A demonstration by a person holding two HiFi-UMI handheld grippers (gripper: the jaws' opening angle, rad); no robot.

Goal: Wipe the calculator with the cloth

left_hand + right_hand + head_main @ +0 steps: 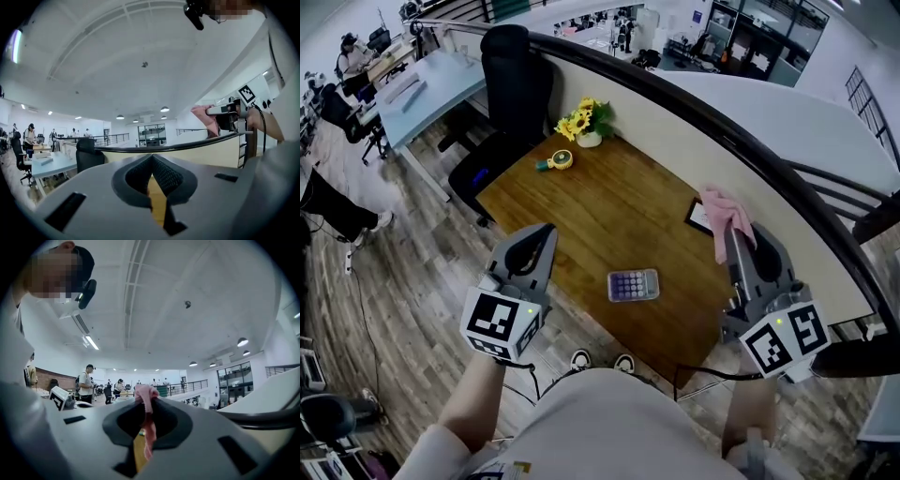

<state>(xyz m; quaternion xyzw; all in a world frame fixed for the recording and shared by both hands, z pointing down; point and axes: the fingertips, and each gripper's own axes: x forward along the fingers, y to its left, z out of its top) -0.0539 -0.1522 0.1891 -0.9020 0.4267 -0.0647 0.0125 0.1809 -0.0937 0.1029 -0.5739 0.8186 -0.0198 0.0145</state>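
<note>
Pink cloth (727,214) clamped in right gripper (736,234) fingers; left gripper (546,231) fingers together, empty. I'd lay cloth flat on calculator (634,285), press lightly.

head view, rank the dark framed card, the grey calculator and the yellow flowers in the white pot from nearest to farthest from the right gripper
From the right gripper, shut on the pink cloth:
1. Dark framed card, just left of it, partly under the cloth.
2. Grey calculator, further left, near the front edge of the wooden table.
3. Yellow flowers in the white pot, at the table's far back.
</note>
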